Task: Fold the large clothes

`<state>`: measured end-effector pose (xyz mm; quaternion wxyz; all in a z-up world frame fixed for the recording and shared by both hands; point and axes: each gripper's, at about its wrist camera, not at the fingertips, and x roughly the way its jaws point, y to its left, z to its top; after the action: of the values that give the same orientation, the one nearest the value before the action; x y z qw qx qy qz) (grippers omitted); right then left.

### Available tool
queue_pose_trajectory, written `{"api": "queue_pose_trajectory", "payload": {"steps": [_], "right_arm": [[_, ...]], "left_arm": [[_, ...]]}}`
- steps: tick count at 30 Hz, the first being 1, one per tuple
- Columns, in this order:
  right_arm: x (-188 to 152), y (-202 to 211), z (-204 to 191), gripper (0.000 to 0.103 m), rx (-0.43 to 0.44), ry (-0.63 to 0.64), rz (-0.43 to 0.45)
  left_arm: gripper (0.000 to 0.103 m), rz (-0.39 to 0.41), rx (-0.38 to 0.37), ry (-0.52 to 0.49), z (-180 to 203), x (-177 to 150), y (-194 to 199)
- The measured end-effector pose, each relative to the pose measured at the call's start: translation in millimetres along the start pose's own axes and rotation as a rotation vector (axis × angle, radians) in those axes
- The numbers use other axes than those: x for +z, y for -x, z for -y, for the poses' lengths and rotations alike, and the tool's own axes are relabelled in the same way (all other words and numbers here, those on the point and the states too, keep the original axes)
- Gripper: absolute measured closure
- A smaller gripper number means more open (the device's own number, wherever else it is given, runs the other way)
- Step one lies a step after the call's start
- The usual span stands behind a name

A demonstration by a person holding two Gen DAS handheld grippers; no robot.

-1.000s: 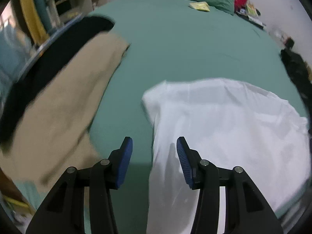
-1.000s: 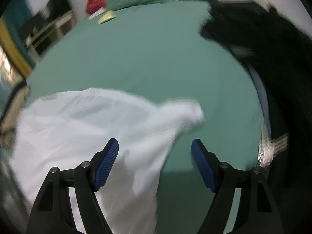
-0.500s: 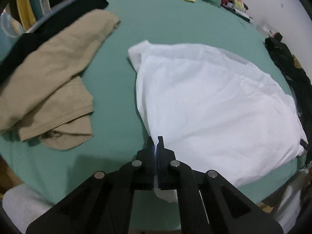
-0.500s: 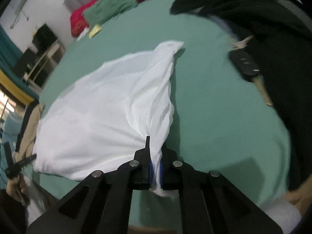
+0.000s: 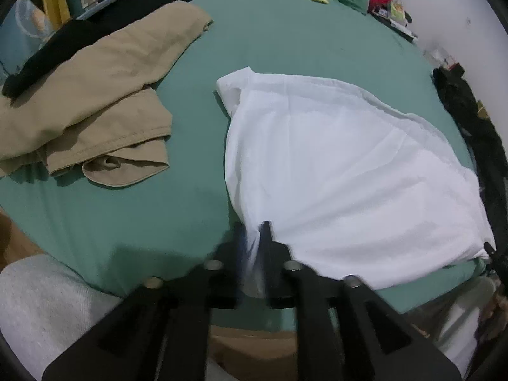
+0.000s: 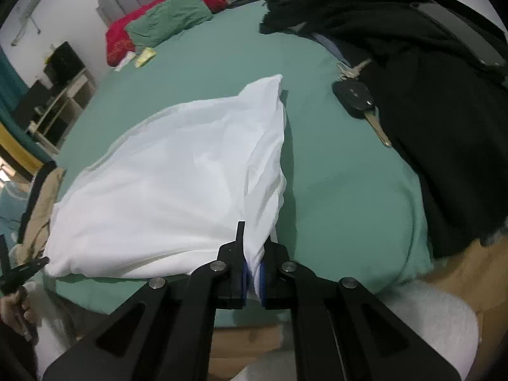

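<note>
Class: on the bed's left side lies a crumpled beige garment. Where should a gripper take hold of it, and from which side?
Grip the beige garment at its curled near hem, coming from the bed's near edge: that stitched edge lifts off the green sheet, giving a pinchable fold.

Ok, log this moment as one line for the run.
step: grasp for fold | left gripper: shut on white garment near corner | right gripper: shut on white garment | surface: green bed
</note>
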<state>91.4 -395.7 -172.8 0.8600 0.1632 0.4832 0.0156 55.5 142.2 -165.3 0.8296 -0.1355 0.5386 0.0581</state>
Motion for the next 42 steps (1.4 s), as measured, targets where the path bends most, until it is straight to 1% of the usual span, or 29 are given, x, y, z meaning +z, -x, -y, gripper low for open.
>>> {"api": "queue_pose_trajectory", "payload": {"steps": [1, 2, 4, 5, 6, 8, 9, 11, 12, 13, 15, 17, 22, 25, 28, 31, 33, 36, 38, 40, 42], "right_arm": [[-2.3, 0.5, -0.8, 0.097, -0.028, -0.001, 0.003], [-3.2, 3.5, -1.8, 0.091, -0.053, -0.004, 0.023], [-2.4, 11.9, -1.1, 0.085, -0.114, -0.025, 0.067], [-1.3, 17.0, 0.8, 0.075, -0.135, -0.045, 0.098], [0.0, 22.6, 2.0, 0.062, -0.144, -0.062, 0.132], [4.1, 29.0, -5.1, 0.050, -0.139, -0.041, 0.183], [5.9, 29.0, -12.1, 0.047, -0.129, -0.009, 0.192], [11.9, 20.7, -29.6, 0.044, -0.094, 0.065, 0.181], [13.9, 15.3, -34.7, 0.044, -0.080, 0.080, 0.169], [17.1, 8.0, -39.8, 0.044, -0.065, 0.090, 0.152], [21.5, -5.8, -46.6, 0.044, -0.039, 0.080, 0.130], [24.7, -15.8, -50.8, 0.044, -0.028, 0.068, 0.128], [24.8, -29.4, -55.5, 0.043, -0.037, 0.069, 0.167], [19.2, -37.8, -55.5, 0.042, -0.043, 0.075, 0.176], [19.3, -49.7, -54.0, 0.041, -0.049, 0.066, 0.158], [24.6, -57.1, -53.9, 0.040, -0.045, 0.079, 0.158], [26.1, -60.8, -53.3, 0.040, -0.044, 0.089, 0.155], [27.8, -64.3, -50.3, 0.038, -0.034, 0.092, 0.151], [29.3, -65.7, -48.4, 0.038, -0.027, 0.094, 0.148], [31.1, -65.8, -46.8, 0.037, -0.021, 0.093, 0.147], [31.4, -65.6, -45.8, 0.037, -0.018, 0.083, 0.147]], "left_arm": [[0.062, 0.010, 0.006, 0.002, 2.1, -1.2, 1.3], [0.054, 0.024, -0.003, 0.006, 4.3, -2.6, 3.7], [0.054, 0.038, -0.023, -0.007, 11.5, -5.9, 6.8], [0.054, 0.042, -0.014, -0.026, 16.9, -7.4, 7.7], [0.054, 0.052, 0.001, -0.052, 23.4, -8.5, 9.5], [0.054, 0.076, 0.001, -0.083, 33.2, -6.8, 14.1], [0.054, 0.088, -0.006, -0.093, 37.4, -3.5, 16.8], [0.054, 0.115, -0.029, -0.127, 52.2, 7.0, 21.4], [0.054, 0.123, -0.044, -0.139, 57.8, 11.0, 22.5], [0.054, 0.125, -0.064, -0.155, 69.5, 21.9, 20.0], [0.054, 0.118, -0.093, -0.181, 88.7, 35.2, 11.4], [0.054, 0.109, -0.109, -0.209, 103.8, 39.0, 4.3], [0.054, 0.068, -0.125, -0.274, 150.6, 67.8, -25.3], [0.054, 0.062, -0.115, -0.310, 176.0, 82.7, -39.2], [0.054, 0.008, -0.097, -0.360, 199.8, 100.5, -65.1], [0.054, -0.038, -0.079, -0.352, 212.6, 115.6, -87.7], [0.054, -0.063, -0.061, -0.376, 221.4, 122.6, -98.7], [0.054, -0.057, -0.024, -0.424, 232.1, 131.2, -111.9], [0.054, -0.034, -0.010, -0.409, 233.1, 138.8, -117.1], [0.054, 0.022, 0.028, -0.386, 233.7, 149.2, -118.7], [0.054, 0.056, 0.073, -0.335, 228.9, 159.4, -117.3]]}}
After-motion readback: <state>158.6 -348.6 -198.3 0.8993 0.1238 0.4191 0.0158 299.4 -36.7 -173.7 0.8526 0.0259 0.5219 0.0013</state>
